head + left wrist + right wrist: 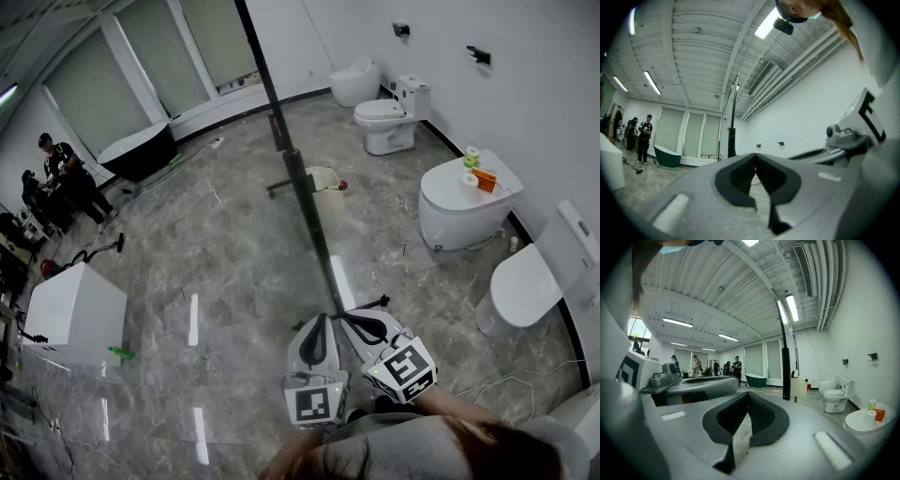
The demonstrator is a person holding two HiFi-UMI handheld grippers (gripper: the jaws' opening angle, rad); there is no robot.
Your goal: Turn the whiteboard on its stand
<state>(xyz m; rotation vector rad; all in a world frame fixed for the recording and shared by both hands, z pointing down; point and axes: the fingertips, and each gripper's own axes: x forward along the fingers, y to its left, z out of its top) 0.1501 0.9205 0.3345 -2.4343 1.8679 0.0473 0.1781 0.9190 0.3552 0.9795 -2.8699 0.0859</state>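
While I hold both grippers side by side at 6 o'clock in the head view, the whiteboard (300, 187) shows edge-on as a thin dark line. It runs from 12 o'clock down to just ahead of the gripper tips. I cannot tell whether it touches them.

The left gripper (755, 155) has its jaws closed, tips meeting, with nothing between them. The right gripper (748, 393) is the same: jaws together and empty.

One dark stand foot (373, 303) reaches out at 5 o'clock, close beside the right gripper. A beige bin (325, 192) stands just beside the board's right face, toward 12 o'clock.

From 7 to 10 o'clock, the grey marble floor (234, 272) lies wide and mostly bare. A white box (75, 314) stands at 8 o'clock, well apart from the board. A black bathtub (141, 152) and several people (67, 173) are at 10 o'clock, by the far windows.

The right side is tighter. White toilets (389, 122) line the wall (534, 94) from 1 to 4 o'clock, and the nearest of them are near the board's lower end.
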